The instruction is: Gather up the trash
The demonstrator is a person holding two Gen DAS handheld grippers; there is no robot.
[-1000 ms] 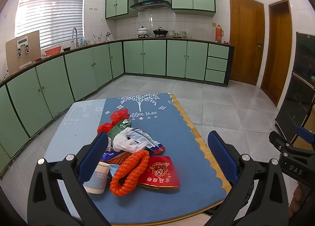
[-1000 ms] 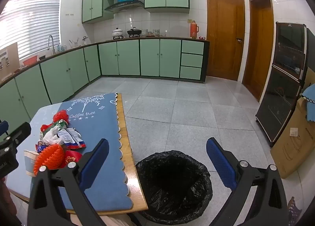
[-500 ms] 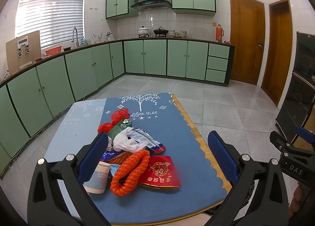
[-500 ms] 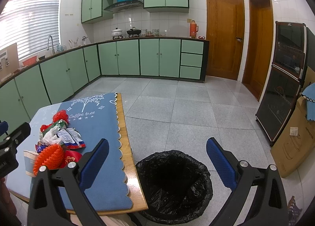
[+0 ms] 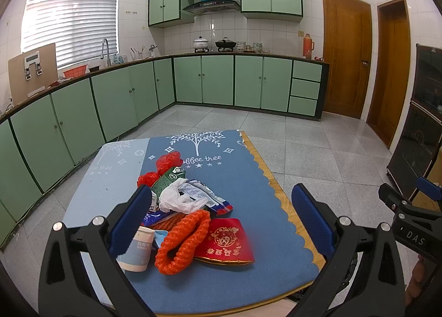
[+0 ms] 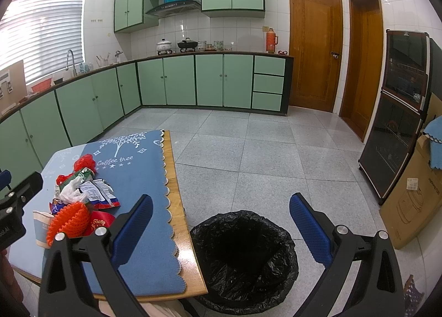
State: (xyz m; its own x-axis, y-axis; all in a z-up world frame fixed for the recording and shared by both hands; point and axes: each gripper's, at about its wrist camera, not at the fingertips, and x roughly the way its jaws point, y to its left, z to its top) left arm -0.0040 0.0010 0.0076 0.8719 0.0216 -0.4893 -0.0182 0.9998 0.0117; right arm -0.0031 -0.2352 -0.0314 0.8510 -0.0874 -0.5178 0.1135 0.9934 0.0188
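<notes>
1. Left gripper (image 5: 221,220) held wide open above the near end of the table (image 5: 110,179), gripping nothing
2. Trash heaped toward the table's near left corner: paper cup (image 5: 138,250), orange mesh ring (image 5: 182,239), red envelope (image 5: 225,242), white plastic bag (image 5: 176,198), snack wrapper (image 5: 204,195), green carton (image 5: 167,179)
3. Right gripper (image 6: 221,228) spread wide and empty over the black-lined bin (image 6: 243,259), standing on the floor just beside the table's right edge

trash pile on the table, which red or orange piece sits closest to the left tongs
The orange mesh net, looped at the pile's near edge beside the paper cup. The red envelope lies further right, and the red plastic bags sit at the pile's far end.
</notes>
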